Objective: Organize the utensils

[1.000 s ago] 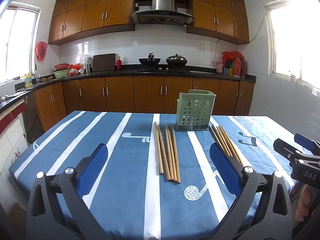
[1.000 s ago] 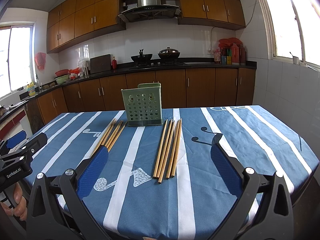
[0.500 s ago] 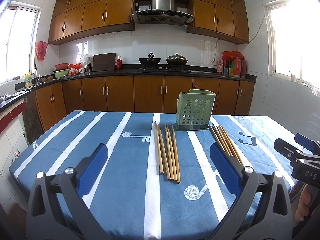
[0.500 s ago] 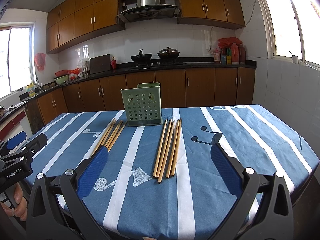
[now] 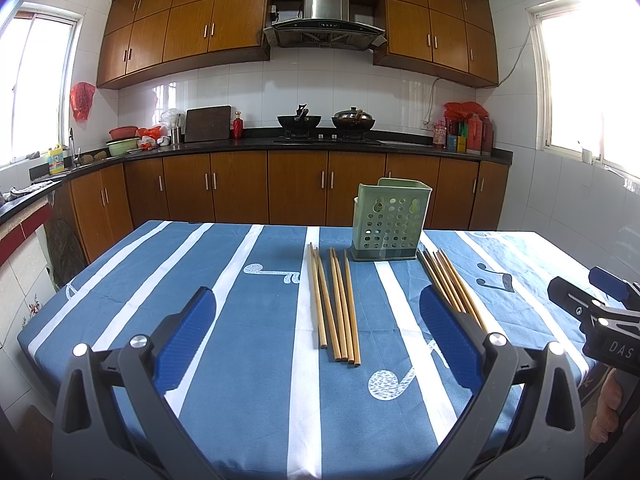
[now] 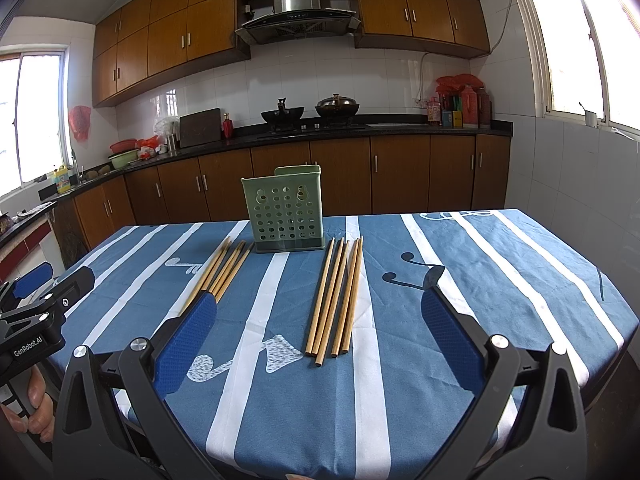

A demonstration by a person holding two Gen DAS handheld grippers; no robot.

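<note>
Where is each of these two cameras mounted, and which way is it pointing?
Left wrist view: sits on the left gripper, facing across the table at the green utensil holder; its open fingers frame the left chopstick bundle, and the right gripper shows at the right edge.
Right wrist view: sits on the right gripper, facing the same way; its open fingers frame the right chopstick bundle, and the left gripper shows at the left edge.
Shared: holder, both bundles, the striped tablecloth, the kitchen counter.
</note>
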